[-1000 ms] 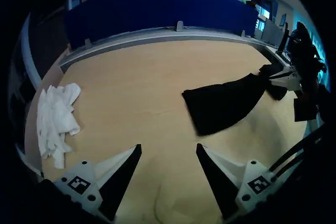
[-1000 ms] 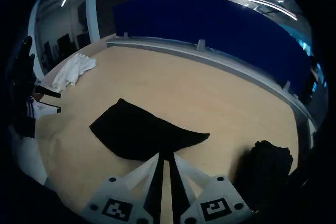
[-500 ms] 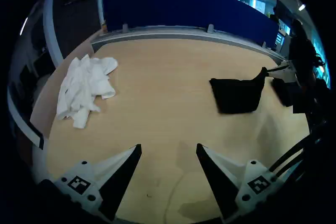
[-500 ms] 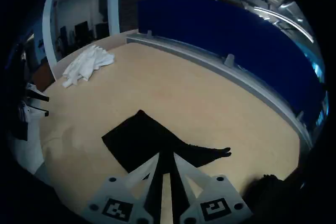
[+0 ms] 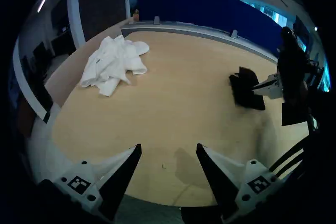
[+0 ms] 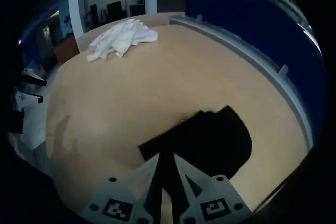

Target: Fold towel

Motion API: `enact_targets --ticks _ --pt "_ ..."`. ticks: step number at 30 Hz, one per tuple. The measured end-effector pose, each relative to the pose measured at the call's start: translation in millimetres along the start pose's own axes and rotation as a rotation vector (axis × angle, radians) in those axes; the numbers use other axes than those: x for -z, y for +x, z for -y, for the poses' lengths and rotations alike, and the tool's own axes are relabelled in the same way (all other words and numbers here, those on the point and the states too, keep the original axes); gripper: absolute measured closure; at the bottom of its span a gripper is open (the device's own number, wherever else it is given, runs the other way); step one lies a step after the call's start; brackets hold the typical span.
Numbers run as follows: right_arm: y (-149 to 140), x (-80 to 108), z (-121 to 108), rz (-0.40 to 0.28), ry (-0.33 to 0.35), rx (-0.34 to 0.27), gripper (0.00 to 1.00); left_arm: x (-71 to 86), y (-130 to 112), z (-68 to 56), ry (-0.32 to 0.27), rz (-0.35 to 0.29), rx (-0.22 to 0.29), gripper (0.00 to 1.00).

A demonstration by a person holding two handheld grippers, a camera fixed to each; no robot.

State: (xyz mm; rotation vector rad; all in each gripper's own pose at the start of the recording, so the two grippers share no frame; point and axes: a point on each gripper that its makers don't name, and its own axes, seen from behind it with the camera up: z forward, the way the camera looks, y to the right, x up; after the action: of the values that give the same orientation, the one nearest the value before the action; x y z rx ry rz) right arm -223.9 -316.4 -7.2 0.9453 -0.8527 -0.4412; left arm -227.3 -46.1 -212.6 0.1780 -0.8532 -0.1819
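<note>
looking across the wooden table (image 5: 176,98), i find its near edge cut off at the bottom of the left gripper view. the blue partition (image 5: 201,9) runs along its far side. a crumpled white cloth (image 5: 111,62) lies near the far left corner, too bunched for me to tell what it is. the black towel (image 6: 210,140) sits bunched on the table's right side, just ahead of my right gripper (image 6: 166,156). it is so dark that i cannot make out its layers or folds. my right gripper is clenched on the towel's near edge, fingers almost together with black cloth between them. my left gripper (image 5: 168,146) is released, fingers wide apart and holding nothing, over the table's near edge and well apart from the towel.
</note>
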Motion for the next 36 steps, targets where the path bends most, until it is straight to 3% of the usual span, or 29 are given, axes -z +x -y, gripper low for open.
enact_targets --ticks 5,13,14,16,20,22,24,36 --pt "-16.2 -22.8 14.5 0.051 0.029 -0.008 0.92 4.3 -11.5 4.3 0.009 0.007 0.044 0.03" --pt "-13.2 -19.0 12.3 0.05 0.032 -0.006 0.88 0.7 -14.4 -0.1 0.002 0.015 0.035 0.03" --pt "-12.9 -18.4 11.8 0.048 0.032 -0.004 0.85 0.2 -14.1 -1.0 0.0 0.016 0.031 0.03" --pt "-11.8 -16.1 10.5 0.04 0.03 -0.004 0.71 -1.1 -13.0 -2.3 -0.002 0.016 0.024 0.03" --pt "-8.3 -10.3 5.2 0.018 0.012 -0.002 0.26 -0.9 -9.5 -5.4 -0.009 0.015 0.014 0.03" --pt "-7.2 -7.8 -0.1 0.006 -0.011 0.002 0.14 -0.4 -7.7 -7.5 -0.014 0.014 0.011 0.03" --pt "-6.9 -5.8 -4.3 -0.004 -0.029 0.003 0.08 0.0 -6.2 -9.6 -0.017 0.013 0.008 0.03" --pt "-20.3 10.9 -20.1 -0.018 -0.076 -0.042 0.05 -0.2 0.6 -21.3 -0.041 0.013 -0.019 0.03"
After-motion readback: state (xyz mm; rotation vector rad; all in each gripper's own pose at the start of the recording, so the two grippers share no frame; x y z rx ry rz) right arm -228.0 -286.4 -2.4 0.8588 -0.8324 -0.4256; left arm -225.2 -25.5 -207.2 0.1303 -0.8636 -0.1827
